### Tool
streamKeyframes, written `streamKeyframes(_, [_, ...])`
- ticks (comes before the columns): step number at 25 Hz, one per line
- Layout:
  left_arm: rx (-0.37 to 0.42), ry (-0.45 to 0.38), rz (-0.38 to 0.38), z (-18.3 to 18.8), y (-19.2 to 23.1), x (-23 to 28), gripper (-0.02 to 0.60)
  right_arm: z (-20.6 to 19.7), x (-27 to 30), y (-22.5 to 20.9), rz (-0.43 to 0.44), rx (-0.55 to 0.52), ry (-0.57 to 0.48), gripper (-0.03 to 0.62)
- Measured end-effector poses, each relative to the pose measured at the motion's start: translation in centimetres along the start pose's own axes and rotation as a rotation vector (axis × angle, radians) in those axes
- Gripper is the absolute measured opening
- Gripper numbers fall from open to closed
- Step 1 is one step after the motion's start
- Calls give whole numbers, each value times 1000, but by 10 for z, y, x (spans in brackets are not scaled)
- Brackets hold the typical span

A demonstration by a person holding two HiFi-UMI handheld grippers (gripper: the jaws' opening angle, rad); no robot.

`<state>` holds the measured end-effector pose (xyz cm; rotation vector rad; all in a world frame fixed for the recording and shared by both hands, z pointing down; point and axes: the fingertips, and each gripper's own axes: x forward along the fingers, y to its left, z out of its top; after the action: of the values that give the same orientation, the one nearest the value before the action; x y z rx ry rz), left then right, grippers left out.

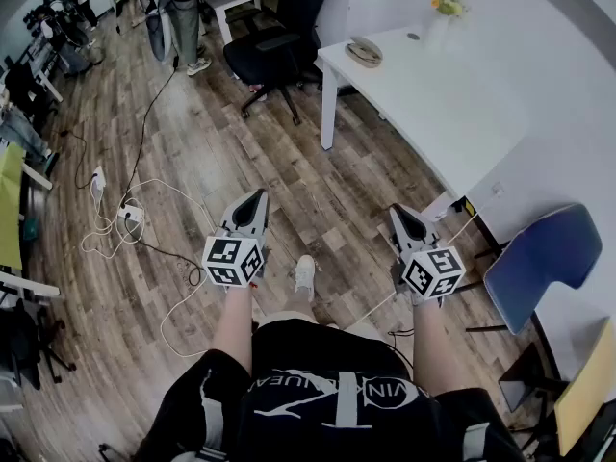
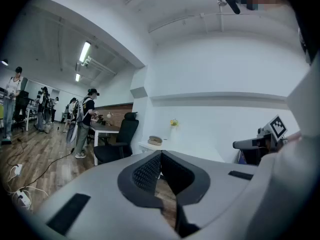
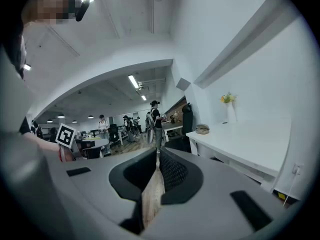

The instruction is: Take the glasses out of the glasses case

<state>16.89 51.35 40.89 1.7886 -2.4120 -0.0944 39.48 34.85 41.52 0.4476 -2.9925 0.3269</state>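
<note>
Glasses case (image 1: 364,51), lid down, on white table (image 1: 433,94); left gripper (image 1: 257,197) and right gripper (image 1: 397,212) jaws together, empty.

The person is holding both grippers out in front, well apart, with the left forearm (image 1: 234,320) and right forearm (image 1: 430,340) reaching forward side by side. The left gripper (image 1: 252,205) is pointing level, its jaws meeting at the tips with nothing between them. The right gripper (image 1: 404,221) is dipping a little (only slightly), its jaws likewise pressed together and empty.
</note>
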Motion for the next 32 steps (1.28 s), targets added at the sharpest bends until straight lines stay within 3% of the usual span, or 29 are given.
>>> streamKeyframes(12, [-24, 5, -7, 10, 52, 123, 14, 10, 106, -69, -17, 21, 47, 37])
streamKeyframes(19, [-42, 60, 14, 0, 97, 165, 14, 1, 180, -79, 0, 57, 89, 38])
streamKeyframes(27, [-69, 72, 12, 3, 144, 220, 14, 13, 243, -101, -44, 63, 82, 40])
streamKeyframes(29, [-74, 71, -5, 4, 148, 235, 14, 18, 252, -109, -53, 87, 71, 72])
streamKeyframes(30, [-74, 72, -15, 4, 148, 241, 14, 20, 256, -112, -59, 101, 66, 123])
streamKeyframes(32, [-68, 76, -33, 4, 150, 252, 14, 25, 262, -121, -80, 126, 50, 143])
